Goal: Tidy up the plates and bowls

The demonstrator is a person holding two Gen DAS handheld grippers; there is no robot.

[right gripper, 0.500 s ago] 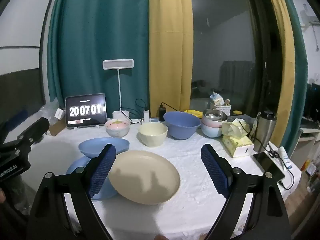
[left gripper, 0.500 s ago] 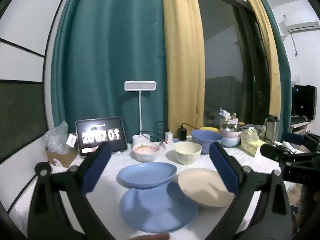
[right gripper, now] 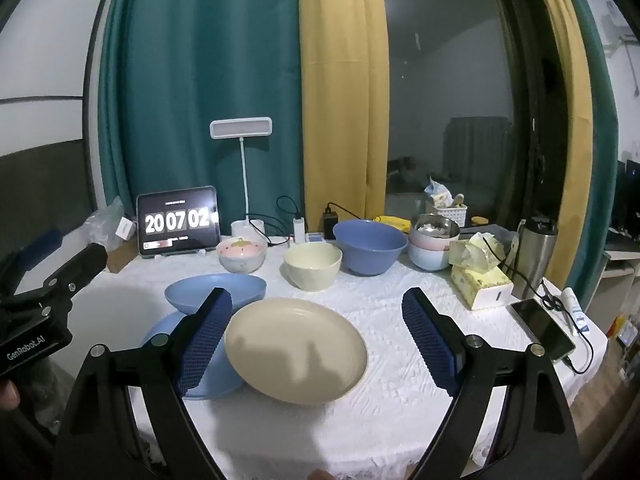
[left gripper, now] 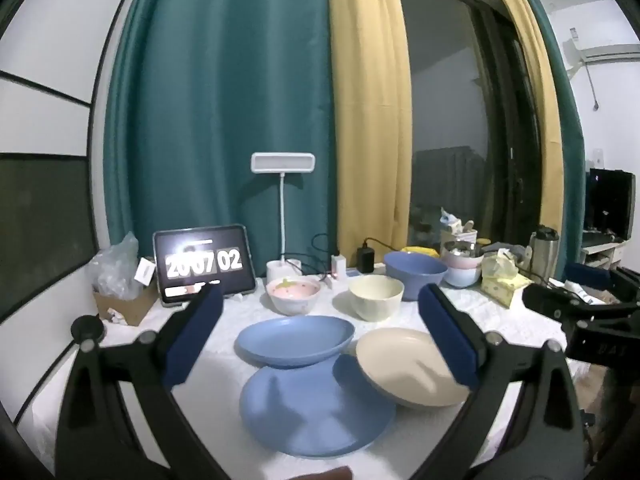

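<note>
On the white tablecloth three plates overlap: a flat blue plate [left gripper: 316,412] in front, a second blue plate [left gripper: 294,340] resting on its far edge, and a cream plate [left gripper: 404,364] leaning on its right edge; the cream plate [right gripper: 296,344] fills the centre of the right wrist view. Behind stand a pink bowl [left gripper: 293,295], a cream bowl [left gripper: 375,297] and a large blue bowl [left gripper: 415,274]. My left gripper [left gripper: 320,336] is open and empty, above the plates. My right gripper [right gripper: 316,336] is open and empty, over the cream plate.
A tablet clock [left gripper: 204,264], desk lamp [left gripper: 282,168], chargers and cables line the back. Stacked bowls [right gripper: 434,244], a tissue box [right gripper: 480,280], a steel flask [right gripper: 534,256] and a phone [right gripper: 544,328] crowd the right side. A cardboard box [left gripper: 124,304] sits at left.
Both grippers have stayed open and nearly still. The clock has ticked from 01 to 02. No plate or bowl has moved.
</note>
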